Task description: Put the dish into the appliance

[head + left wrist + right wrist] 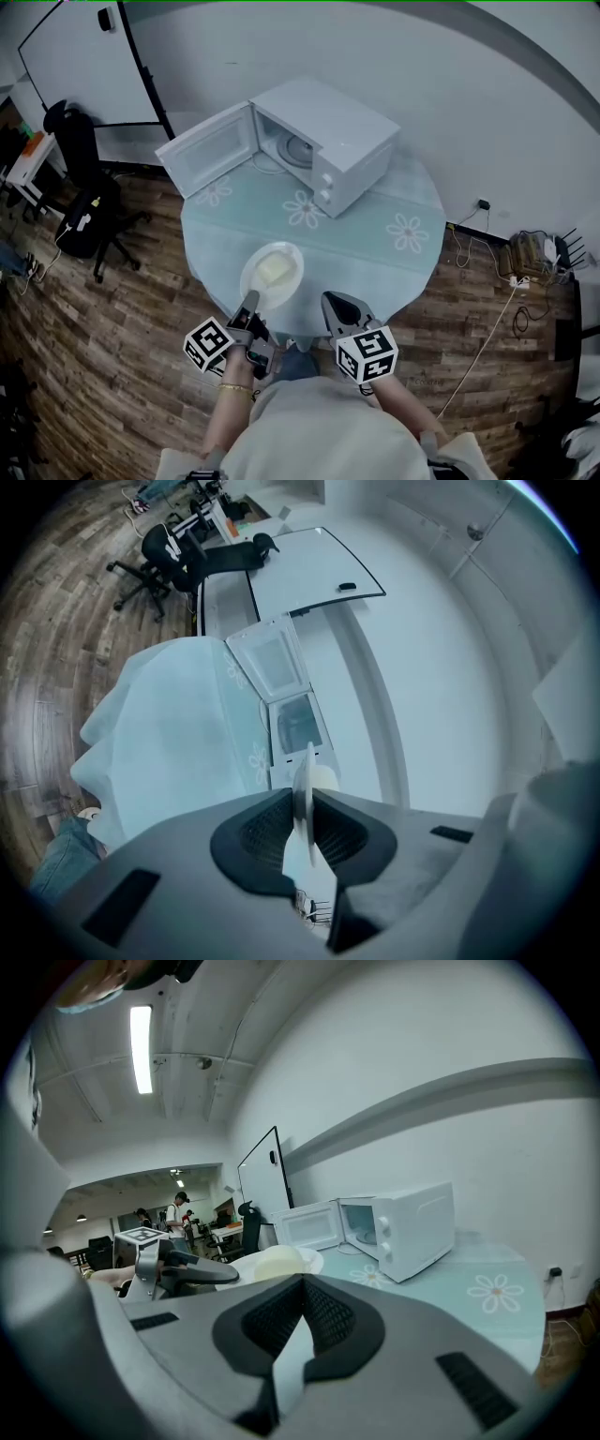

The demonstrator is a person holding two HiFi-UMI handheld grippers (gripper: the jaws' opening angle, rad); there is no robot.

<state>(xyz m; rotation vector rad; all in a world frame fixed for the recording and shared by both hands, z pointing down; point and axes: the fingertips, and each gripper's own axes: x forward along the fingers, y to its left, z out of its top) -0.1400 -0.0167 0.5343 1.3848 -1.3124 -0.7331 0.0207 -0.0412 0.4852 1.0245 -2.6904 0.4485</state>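
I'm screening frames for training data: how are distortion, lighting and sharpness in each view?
Head view: heavy fisheye bends the table rim, light dim and even. Left gripper view: tilted, dark corners, plate edge-on and soft in the left claw. Right gripper view: ceiling lamp glares, microwave sharp.

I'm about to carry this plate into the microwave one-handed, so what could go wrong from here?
One: the left claw pinches the plate only at its near rim, so it may tip and the pale food could slide off. Two: the open door of the microwave juts out on the left, so the plate might clip it or the opening's edge.
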